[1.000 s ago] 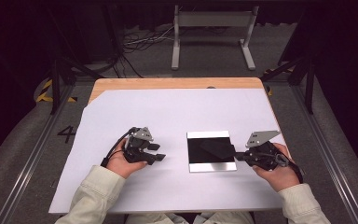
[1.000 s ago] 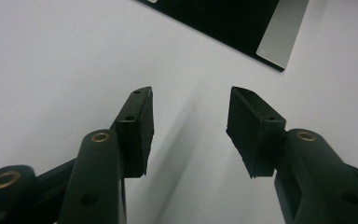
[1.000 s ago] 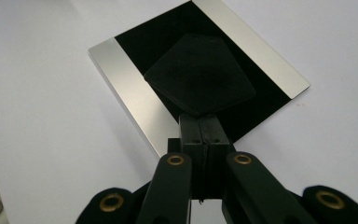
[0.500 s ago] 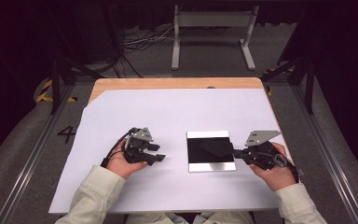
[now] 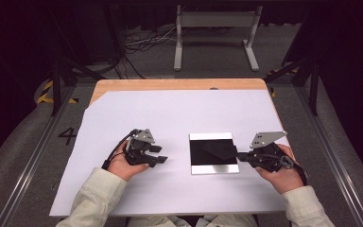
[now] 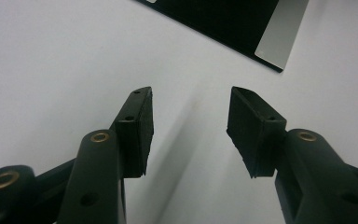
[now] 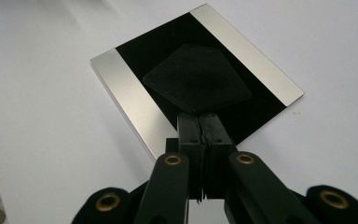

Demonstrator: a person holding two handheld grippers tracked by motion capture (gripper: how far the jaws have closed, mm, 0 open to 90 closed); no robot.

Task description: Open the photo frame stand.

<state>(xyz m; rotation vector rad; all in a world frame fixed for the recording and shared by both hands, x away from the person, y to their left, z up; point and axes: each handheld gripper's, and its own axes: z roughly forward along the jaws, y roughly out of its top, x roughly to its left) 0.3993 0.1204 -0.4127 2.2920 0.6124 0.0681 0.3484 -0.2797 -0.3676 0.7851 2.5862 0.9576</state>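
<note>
A square plate (image 5: 215, 168) with a black middle and silver strips on two edges lies on the white table cover (image 5: 170, 113). Over its dark middle is a thin black five-cornered piece (image 5: 217, 150) (image 7: 196, 79); I cannot tell whether it rests on the plate (image 7: 130, 88). My right gripper (image 5: 236, 152) (image 7: 198, 119) comes in from the plate's right, shut on the piece's near corner. Its jaws have just eased slightly, with the corner still pinched between them. My left gripper (image 5: 159, 154) (image 6: 189, 116) rests left of the plate (image 6: 282, 32), open, with bare cover between its jaws.
The wooden table edge (image 5: 179, 84) shows beyond the white cover. A metal stand (image 5: 215, 35) and cables (image 5: 142, 45) are on the floor behind the table. Dark frame rails (image 5: 312, 90) flank the table on both sides.
</note>
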